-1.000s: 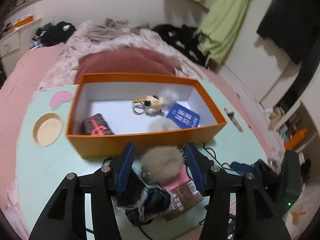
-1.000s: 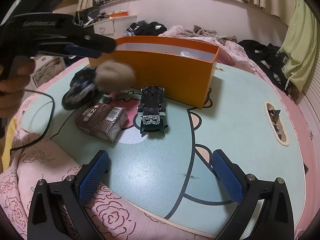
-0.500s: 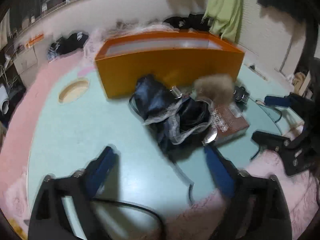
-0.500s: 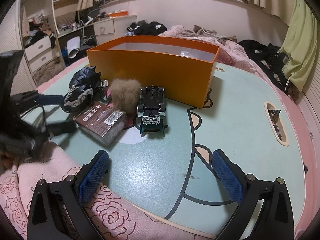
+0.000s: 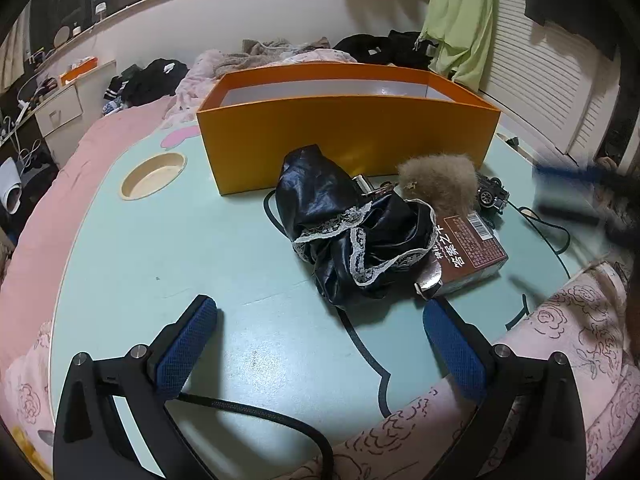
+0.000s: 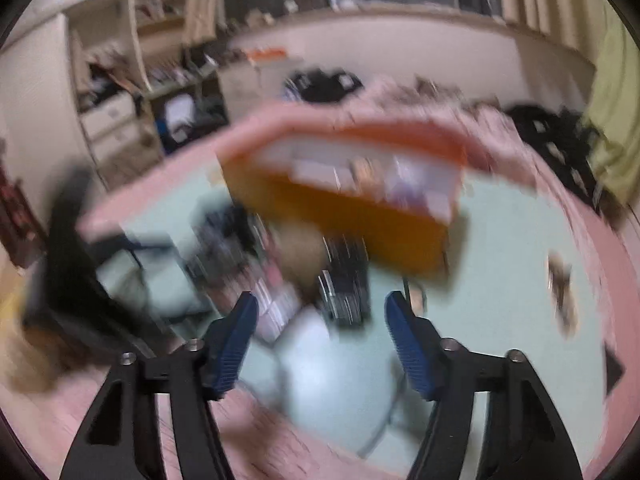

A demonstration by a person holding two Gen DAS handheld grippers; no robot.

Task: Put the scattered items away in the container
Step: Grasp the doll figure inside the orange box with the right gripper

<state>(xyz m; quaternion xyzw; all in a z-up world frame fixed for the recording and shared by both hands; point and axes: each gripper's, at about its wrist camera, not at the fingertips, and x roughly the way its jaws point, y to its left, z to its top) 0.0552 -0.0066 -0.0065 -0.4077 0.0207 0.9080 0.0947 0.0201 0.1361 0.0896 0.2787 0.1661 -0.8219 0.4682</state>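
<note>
Left wrist: left gripper [image 5: 320,344] jaws wide, empty; right gripper [image 6: 322,336], blurred, seemingly parted too.

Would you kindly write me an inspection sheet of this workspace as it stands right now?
Surface: mint table, round recess.
Job's things: black lace cloth, fluffy ball, brown box, toy car, all outside orange container.
Clutter: nothing seen.
Grippers: left gripper open, empty; right gripper open, blurred.
Cables: black cable near left fingers.
Surroundings: bed with clothes, green garment.
</note>
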